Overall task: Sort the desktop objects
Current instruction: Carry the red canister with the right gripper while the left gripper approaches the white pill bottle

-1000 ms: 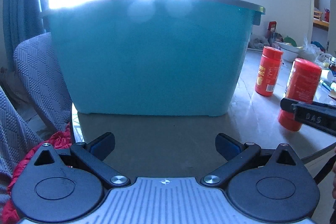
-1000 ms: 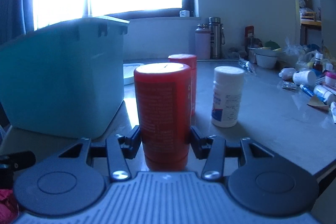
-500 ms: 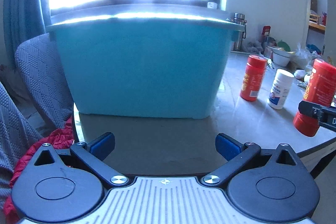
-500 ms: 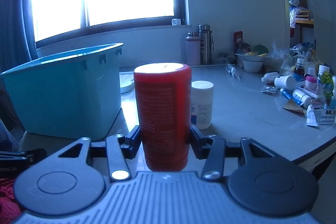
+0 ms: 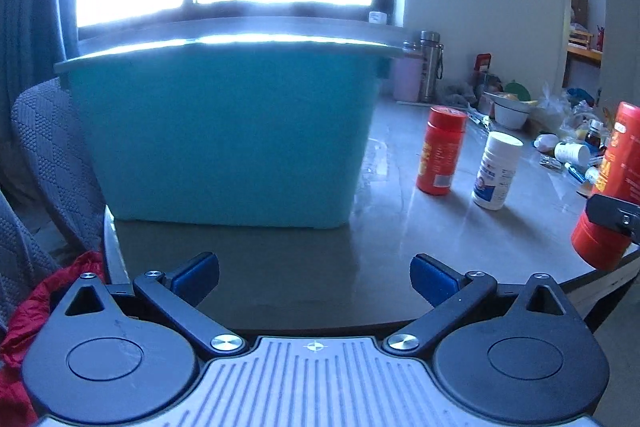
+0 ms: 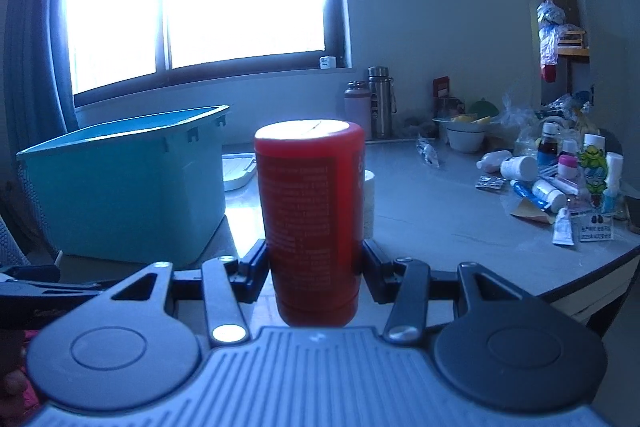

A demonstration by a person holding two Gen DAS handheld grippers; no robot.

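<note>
Clamping a red canister (image 6: pixel 312 219) upright between its pads, the right gripper (image 6: pixel 314 263) holds it clear of the grey table (image 6: pixel 440 219); the left wrist view shows the canister's base off the surface at the table's edge. The left gripper (image 5: pixel 315 277) stands wide and empty above the table's near edge. Facing it sits a teal bin (image 5: pixel 228 139). Right of the bin stand a smaller red bottle (image 5: pixel 440 151) and a white bottle (image 5: pixel 496 171), with assorted clutter (image 6: pixel 560 183) farther right.

My right gripper (image 6: pixel 314 263) clamps an upright red canister (image 6: pixel 310 219) between my fingers (image 6: pixel 254 265). A teal bin (image 6: pixel 132 183) stands beyond my left finger, scattered bottles (image 6: pixel 556 175) beyond my right.
</note>
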